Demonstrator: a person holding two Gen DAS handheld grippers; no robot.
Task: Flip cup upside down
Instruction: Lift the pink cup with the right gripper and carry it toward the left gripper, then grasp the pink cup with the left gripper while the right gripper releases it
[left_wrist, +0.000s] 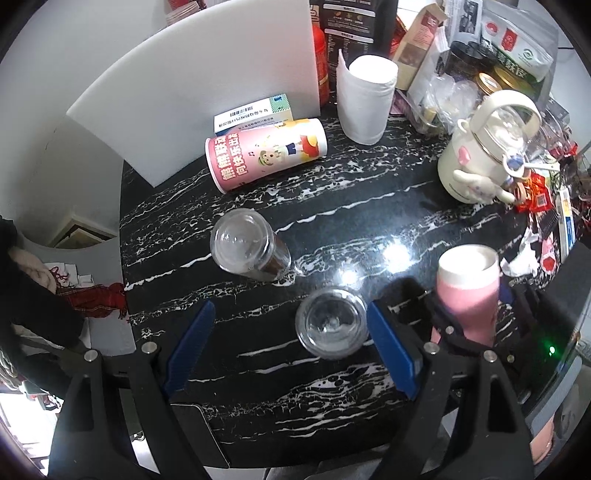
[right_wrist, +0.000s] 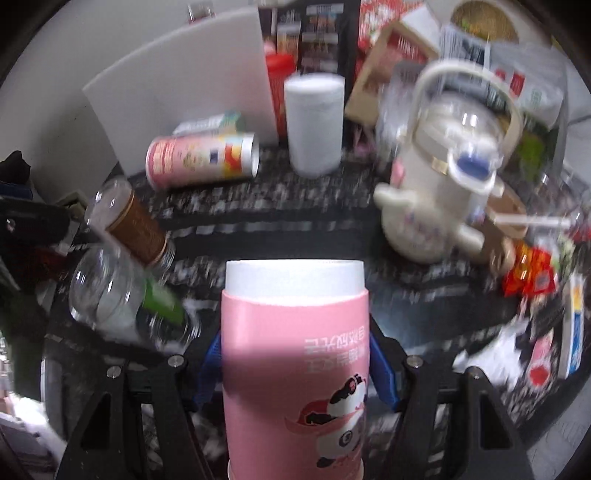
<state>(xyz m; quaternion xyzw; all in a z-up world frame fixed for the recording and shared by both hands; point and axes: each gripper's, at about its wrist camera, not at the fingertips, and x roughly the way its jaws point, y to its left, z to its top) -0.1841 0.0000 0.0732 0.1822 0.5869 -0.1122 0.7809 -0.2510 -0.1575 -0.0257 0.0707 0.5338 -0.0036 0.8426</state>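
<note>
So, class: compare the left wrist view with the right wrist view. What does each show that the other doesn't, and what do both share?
Only the left wrist view shows the open left gripper, with the clear glass standing near one blue finger. Only the right wrist view shows the panda print and upside-down text on the pink cup, with blue fingers pressed to its sides. Both show the pink cup, paper roll, cream kettle and the lying pink can.
</note>
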